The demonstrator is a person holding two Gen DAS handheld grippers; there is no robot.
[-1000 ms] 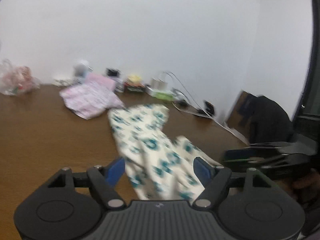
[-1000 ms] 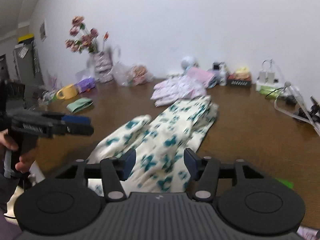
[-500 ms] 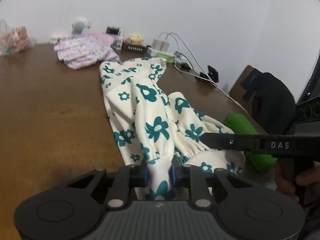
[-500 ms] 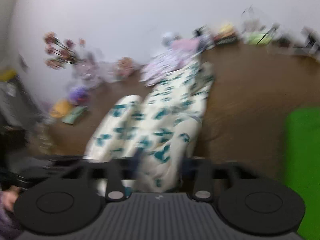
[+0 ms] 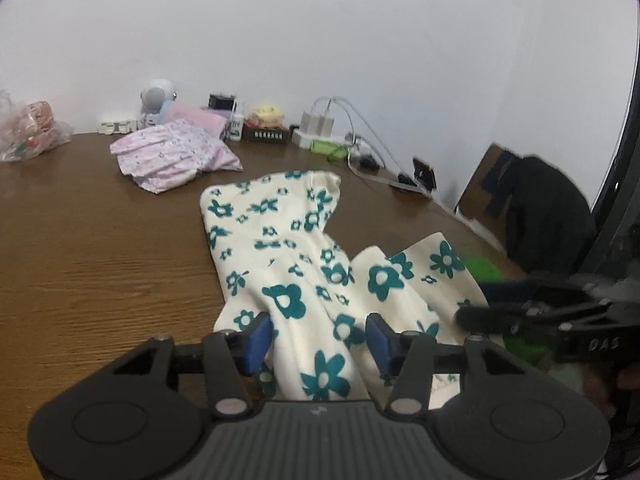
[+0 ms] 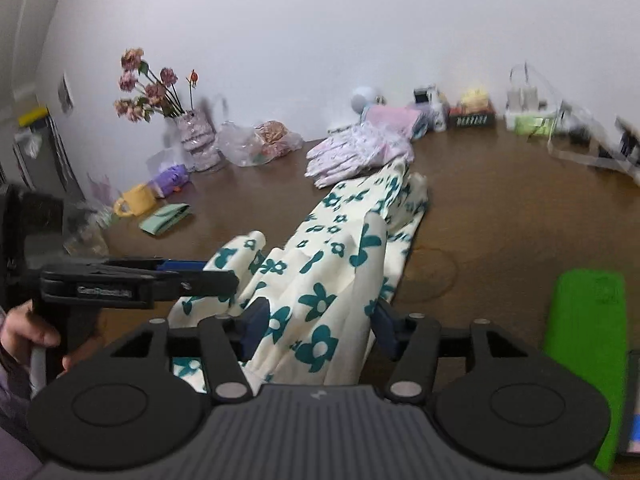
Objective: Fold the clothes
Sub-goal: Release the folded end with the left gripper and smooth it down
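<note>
**Both grippers at the near end of the flowered garment**

Left wrist view: The left gripper had its jaws spread, with a fold of the cream garment printed with teal flowers lying between the blue pads, not pinched. The garment ran across the brown wooden desk toward 12 o'clock, rumpled and uneven. A folded pink patterned garment sat beyond it at 11 o'clock. The right gripper showed side-on at 3 o'clock.

Right wrist view: Here too the right gripper had its jaws spread, cloth bunched between them and rising in a soft ridge. The left gripper sat at 9 o'clock, held by a hand. A green object lay at 3 o'clock.

The step appeared to be handling the near end for a fold; whether the jaws were about to grip or had just let go could not be settled. A clean fold would call for both corners level and the cloth flattened.
</note>
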